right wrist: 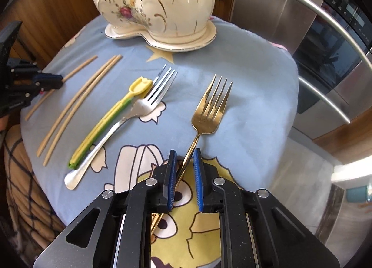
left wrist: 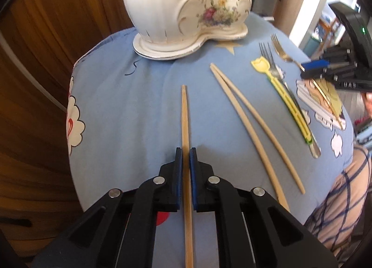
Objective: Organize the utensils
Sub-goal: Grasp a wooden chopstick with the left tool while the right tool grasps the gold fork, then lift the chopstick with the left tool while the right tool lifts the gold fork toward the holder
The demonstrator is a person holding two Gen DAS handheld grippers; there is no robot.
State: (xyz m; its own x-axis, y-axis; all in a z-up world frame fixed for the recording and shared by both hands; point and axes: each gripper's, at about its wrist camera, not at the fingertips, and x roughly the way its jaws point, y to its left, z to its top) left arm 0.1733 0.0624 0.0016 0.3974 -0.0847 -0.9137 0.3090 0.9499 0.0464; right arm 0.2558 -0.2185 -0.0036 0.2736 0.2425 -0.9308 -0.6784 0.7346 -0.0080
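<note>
Blue cartoon-print cloth covers the work surface, wood cabinet fronts behind. Left gripper is narrowed onto a bamboo chopstick pair, blue pads touching both sides; the sticks run straight ahead from the jaws, rear ends cut off by the frame. Right gripper straddles the handle of the gold fork with its jaws partly apart, left pad touching the handle, gap on the right side; tines point ahead. Counted: two forks, gold one plus a silver fork ahead-left of the right gripper; two chopstick pairs, the second beige pair lying loose to the right of the left gripper; one yellow-green plastic utensil touching the silver fork, type hard to make out. White floral ceramic holder stands far ahead of both grippers, top cropped, contents not visible. Steel oven to the right.
</note>
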